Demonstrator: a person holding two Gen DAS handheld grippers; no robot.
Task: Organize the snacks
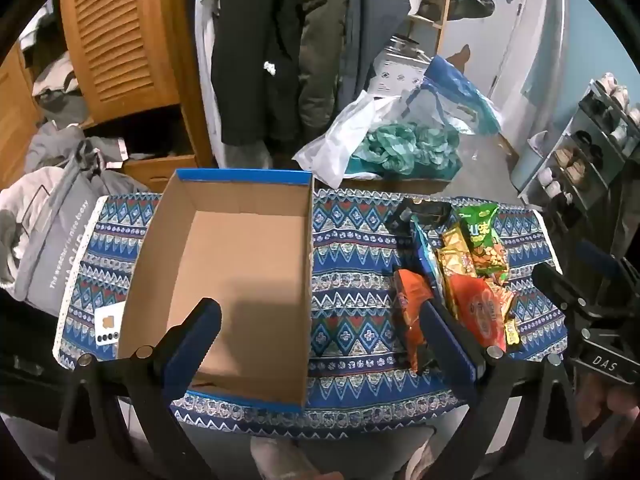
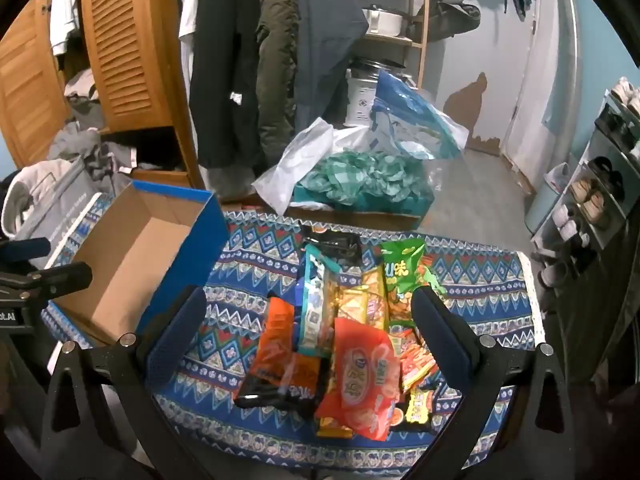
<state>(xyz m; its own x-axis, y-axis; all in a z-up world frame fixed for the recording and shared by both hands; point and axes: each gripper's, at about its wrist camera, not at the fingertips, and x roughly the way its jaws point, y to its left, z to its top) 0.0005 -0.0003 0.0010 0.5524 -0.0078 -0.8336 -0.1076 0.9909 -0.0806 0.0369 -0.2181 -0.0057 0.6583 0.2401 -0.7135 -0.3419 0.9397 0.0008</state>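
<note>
An open blue cardboard box [image 1: 244, 264] with a bare brown inside sits on the patterned cloth; it shows at the left in the right wrist view [image 2: 132, 256]. A pile of snack packets [image 2: 352, 340] lies to its right, with a red packet [image 2: 364, 384], an orange packet [image 2: 276, 344] and a green packet [image 2: 400, 276]. The pile also shows in the left wrist view [image 1: 460, 276]. My left gripper [image 1: 316, 332] is open and empty over the box's near right side. My right gripper [image 2: 308, 320] is open and empty above the pile.
The blue patterned cloth [image 1: 352, 240] covers a small table. A white card [image 1: 108, 324] lies at its left edge. Plastic bags with teal fabric [image 2: 360, 176] lie behind. Hanging coats, a wooden wardrobe [image 1: 116, 40], a grey bag and a shoe rack [image 2: 600, 184] surround it.
</note>
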